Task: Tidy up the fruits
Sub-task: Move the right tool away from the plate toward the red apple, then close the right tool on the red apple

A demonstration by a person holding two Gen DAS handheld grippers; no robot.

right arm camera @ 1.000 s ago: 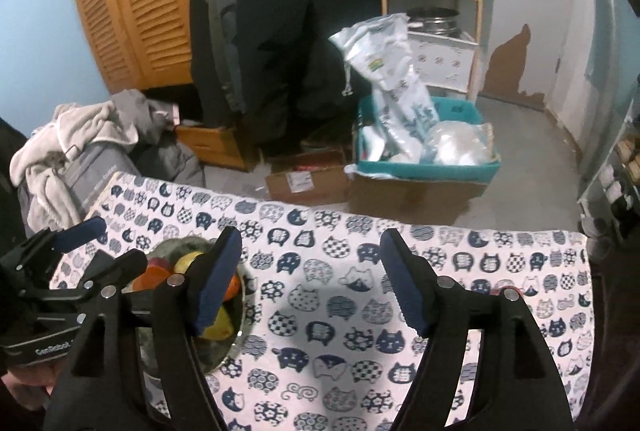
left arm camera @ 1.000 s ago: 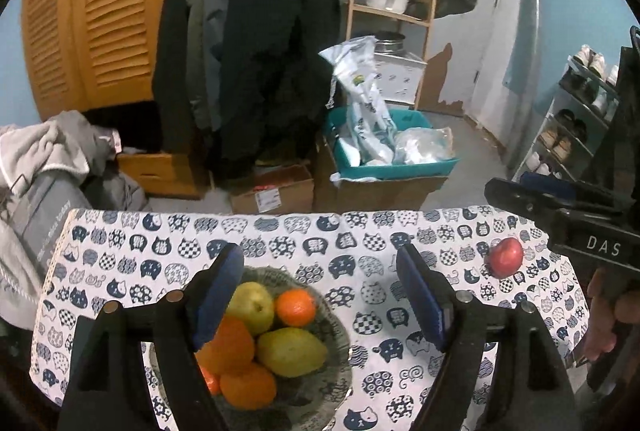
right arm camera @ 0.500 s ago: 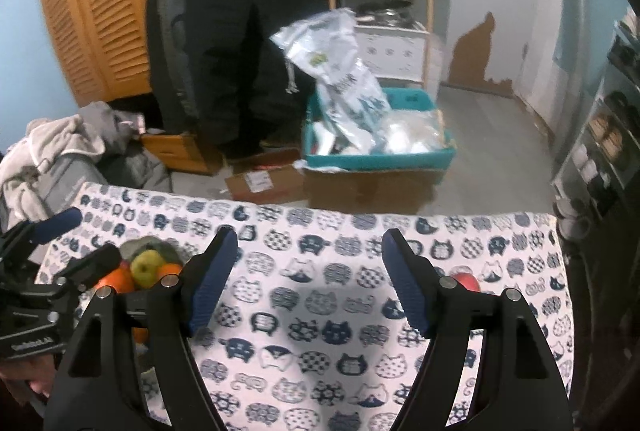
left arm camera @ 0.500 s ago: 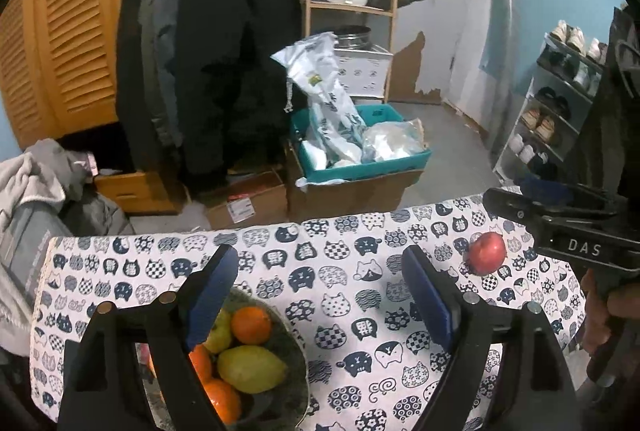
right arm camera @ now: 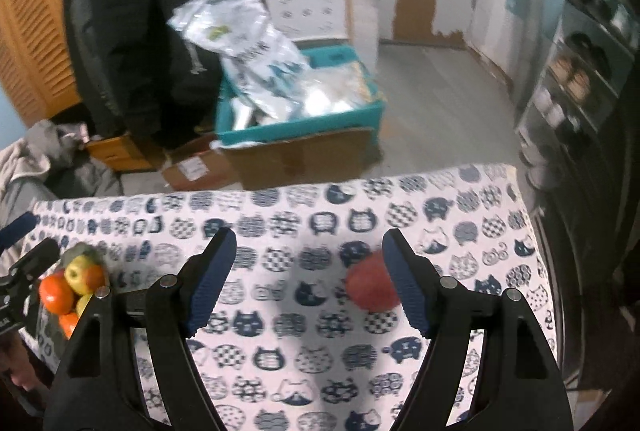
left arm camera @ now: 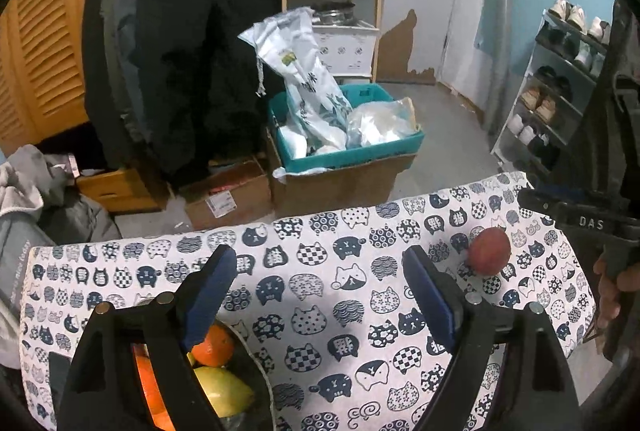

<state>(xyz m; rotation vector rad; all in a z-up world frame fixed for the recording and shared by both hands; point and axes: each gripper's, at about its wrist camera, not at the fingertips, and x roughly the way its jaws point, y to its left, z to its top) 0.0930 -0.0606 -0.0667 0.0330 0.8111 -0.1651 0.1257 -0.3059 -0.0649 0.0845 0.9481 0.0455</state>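
Observation:
A red apple (left arm camera: 489, 257) lies alone on the cat-print tablecloth (left arm camera: 344, 311) near its right end. At the left end stands a bowl (left arm camera: 258, 367) with oranges (left arm camera: 214, 347) and a yellow pear (left arm camera: 224, 391). My left gripper (left arm camera: 318, 291) hovers just right of the bowl, its jaws opening with nothing between them. My right gripper (right arm camera: 308, 271) is open above the cloth. The apple (right arm camera: 370, 289) sits between its fingers, close to the right finger (right arm camera: 404, 279) and partly hidden by it; no pad presses on it. The fruit pile (right arm camera: 68, 287) shows at far left.
The table's far edge drops to the floor, where a cardboard box with a teal bin (left arm camera: 344, 155) stands. A shoe rack (left arm camera: 560, 83) is at the right, hanging coats (left arm camera: 180, 31) are behind, and a clothes heap (left arm camera: 24, 191) lies at the left.
Both grippers have moved right along the table. The bowl has slid to the left view's lower-left corner. The right gripper has dropped toward the apple, which now lies between its fingers.

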